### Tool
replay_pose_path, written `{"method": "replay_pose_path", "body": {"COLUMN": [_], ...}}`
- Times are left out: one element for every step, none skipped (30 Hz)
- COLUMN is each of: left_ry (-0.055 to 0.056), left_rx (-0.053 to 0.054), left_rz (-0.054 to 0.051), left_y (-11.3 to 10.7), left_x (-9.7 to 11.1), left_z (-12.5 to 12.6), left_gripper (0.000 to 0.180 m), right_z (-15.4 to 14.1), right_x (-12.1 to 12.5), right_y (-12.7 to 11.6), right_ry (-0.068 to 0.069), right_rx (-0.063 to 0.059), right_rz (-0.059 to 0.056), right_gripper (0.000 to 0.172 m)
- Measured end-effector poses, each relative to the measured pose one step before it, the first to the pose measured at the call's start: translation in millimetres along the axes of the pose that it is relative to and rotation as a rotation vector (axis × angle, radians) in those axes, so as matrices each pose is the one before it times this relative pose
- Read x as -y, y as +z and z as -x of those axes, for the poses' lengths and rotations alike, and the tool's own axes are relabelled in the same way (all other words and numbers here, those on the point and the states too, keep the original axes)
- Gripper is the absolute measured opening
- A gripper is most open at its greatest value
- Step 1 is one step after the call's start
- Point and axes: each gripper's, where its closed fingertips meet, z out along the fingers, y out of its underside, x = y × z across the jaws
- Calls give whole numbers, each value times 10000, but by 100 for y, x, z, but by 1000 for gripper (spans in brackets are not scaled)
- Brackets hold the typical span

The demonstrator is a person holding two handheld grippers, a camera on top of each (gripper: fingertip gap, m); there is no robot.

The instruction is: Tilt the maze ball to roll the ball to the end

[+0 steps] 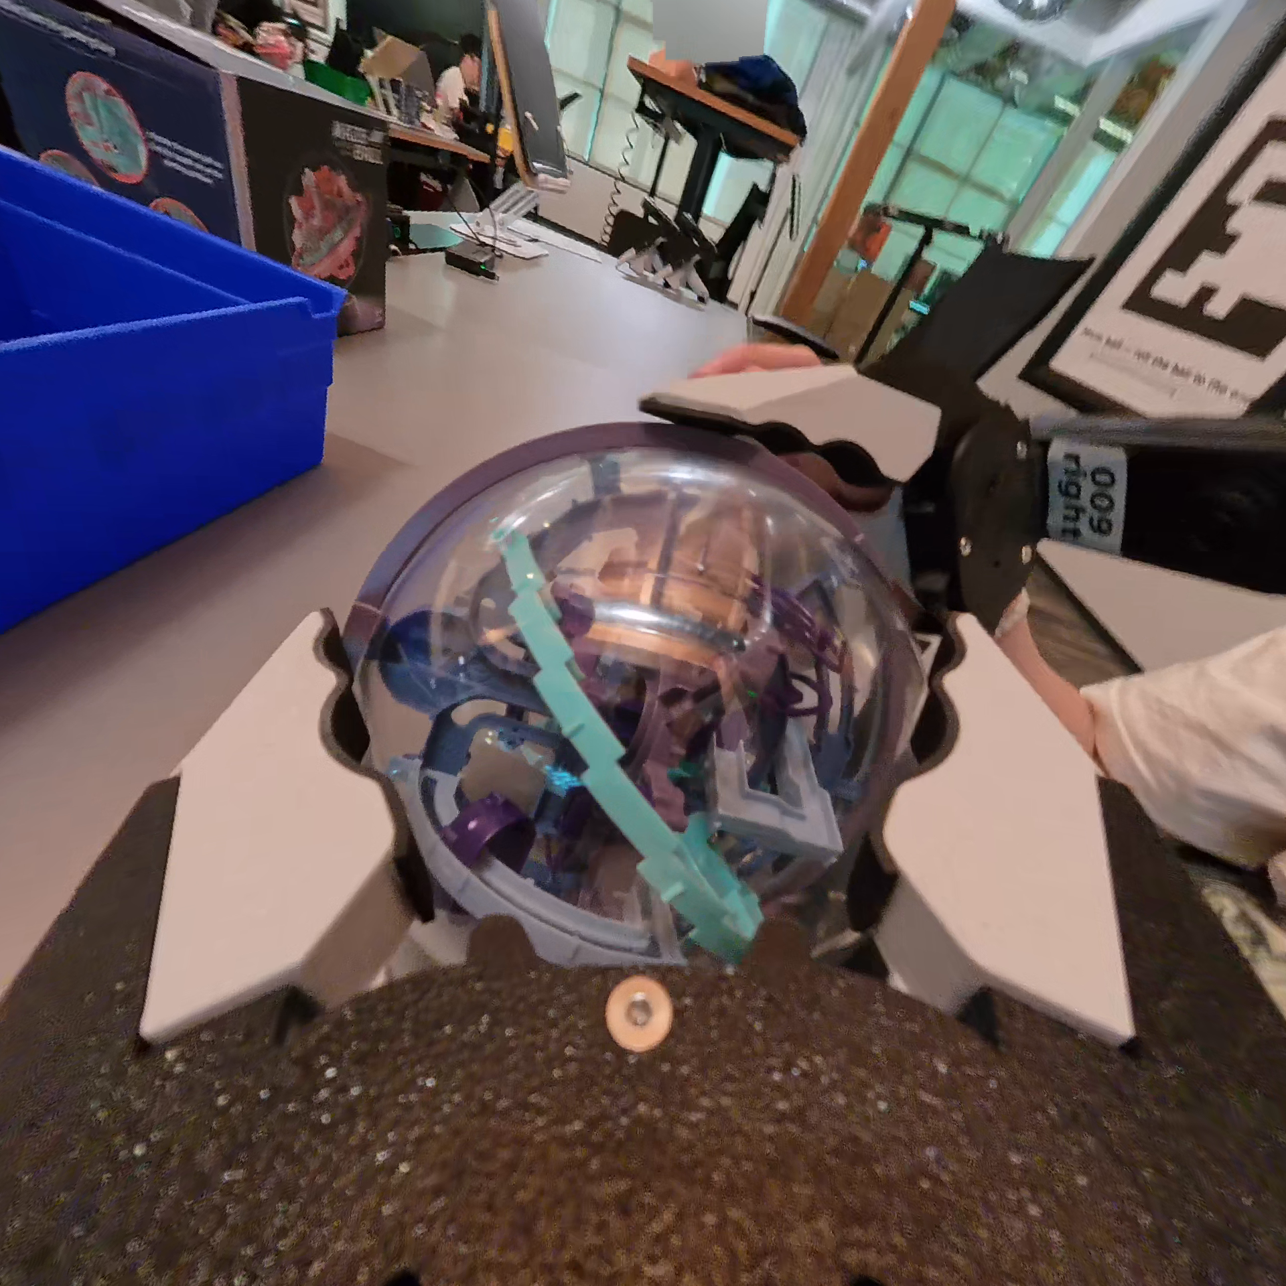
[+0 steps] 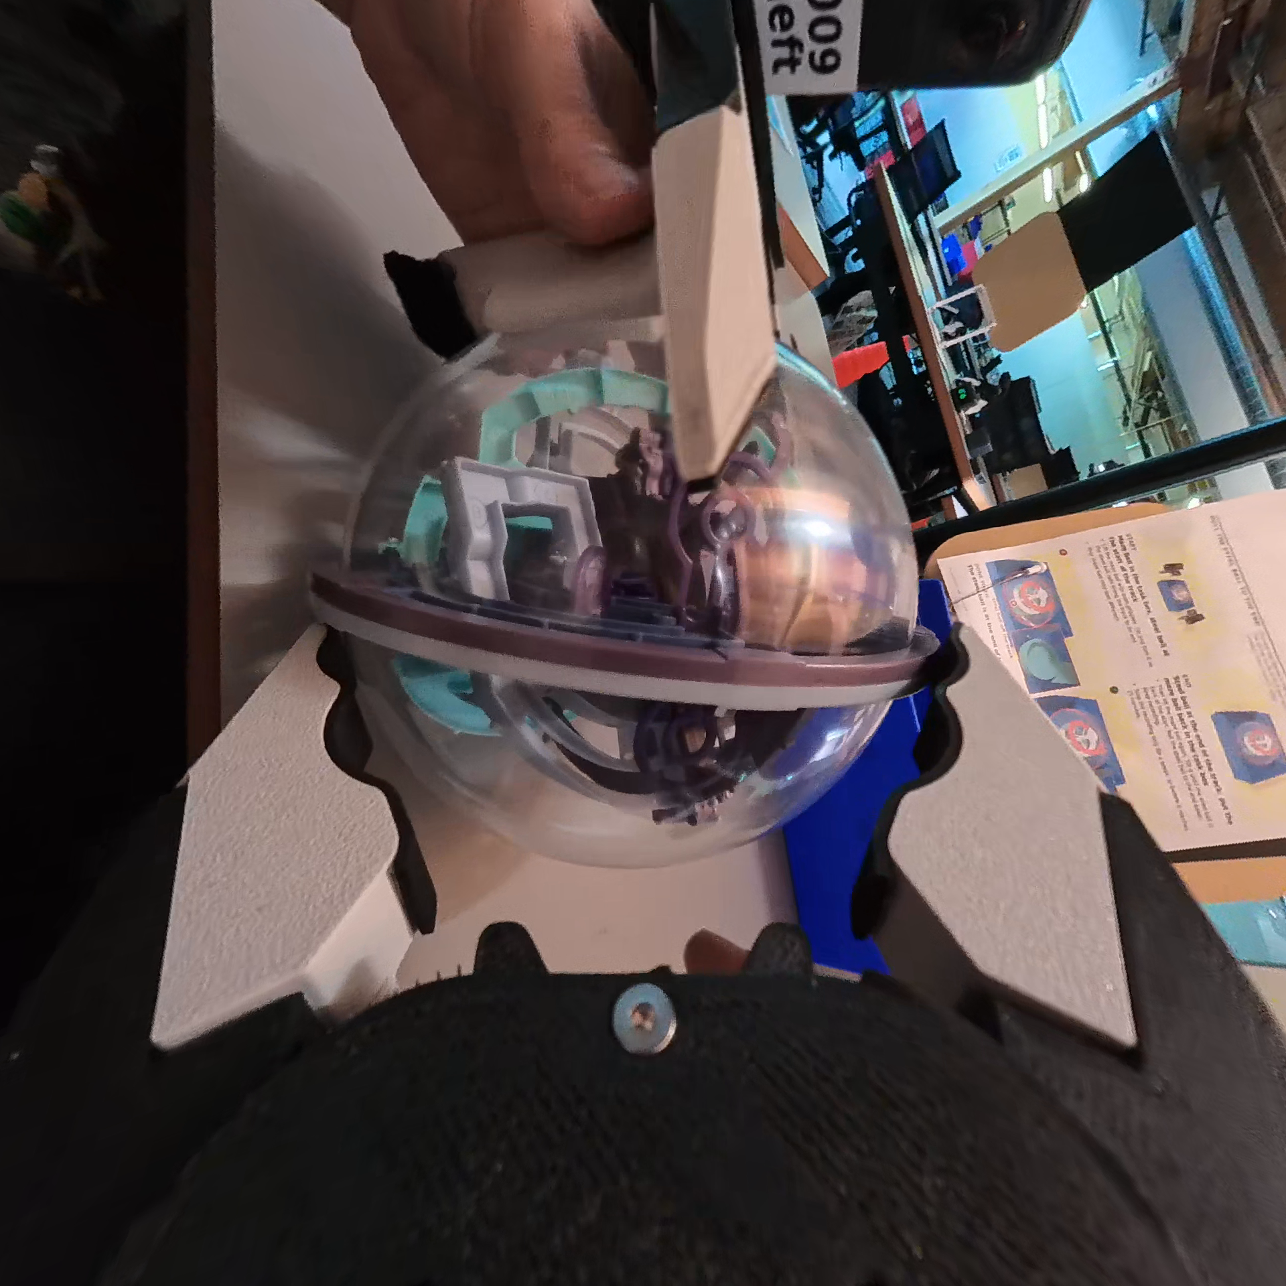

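Note:
The maze ball point(image 1: 626, 696) is a clear sphere with a purple rim and teal, grey and purple tracks inside. My left gripper point(image 1: 640, 640) is shut on it, with a wavy pad pressed on each side of the shell. My right gripper point(image 2: 640, 647) is shut on the same maze ball point(image 2: 612, 598), its pads gripping the purple rim point(image 2: 626, 661) at both ends. The right gripper's finger point(image 1: 800, 410) lies on the ball's far edge in the left wrist view. The left gripper's finger point(image 2: 717, 348) lies over the ball's top in the right wrist view. I cannot pick out the small ball inside.
A blue bin point(image 1: 139, 390) stands to the left on the grey table point(image 1: 487, 362), with a dark printed box point(image 1: 306, 209) behind it. A board with a black-and-white marker point(image 1: 1183, 264) stands to the right. An instruction sheet point(image 2: 1148, 668) lies near the bin. A person's sleeve point(image 1: 1183, 751) is at the right.

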Motion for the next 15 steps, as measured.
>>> {"method": "replay_pose_path", "body": {"left_ry": [-231,-148,-87,-60,-72,-92,-78,-39,-54,-100,-6,87,149,120,127], "left_rx": [-24,-86,-74,-69,-45,-11,35,69,10,77,76,132,169,148,93], "left_rz": [-57,-44,-153,-241,-259,-250,-215,-149,-92,-36,52,109,66,-83,-33], "left_y": [99,99,55,19,6,13,-29,-45,-47,-22,-7,5,8,-3,-32], "left_x": [3,-56,112,306,379,406,338,214,112,46,-80,-147,-76,175,95], "left_z": [73,-19,-55,-106,-76,-11,111,230,156,220,182,209,200,122,49], "left_gripper": [155,155,155,155,154,151,145,136,134,134,134,134,134,133,132], "right_z": [-4,-11,-44,-56,-42,-38,-27,-21,-24,-53,-76,-118,-119,-81,-33], "right_x": [-160,-249,-274,-285,-302,-294,-250,-188,-146,-153,-217,-337,-357,-250,-140], "right_y": [-105,-142,-144,-142,-161,-172,-151,-139,-88,-37,-6,13,20,14,22], "right_ry": [64,103,155,188,188,168,143,109,90,79,75,74,64,66,121], "right_rx": [-76,-66,-71,-81,-83,-86,-87,-81,-84,-87,-89,-84,-64,-31,3], "right_rz": [16,32,27,16,15,19,15,-8,-15,-14,30,88,88,19,-15], "right_gripper": [157,157,157,157,157,157,157,157,157,157,157,157,157,157,156]}}
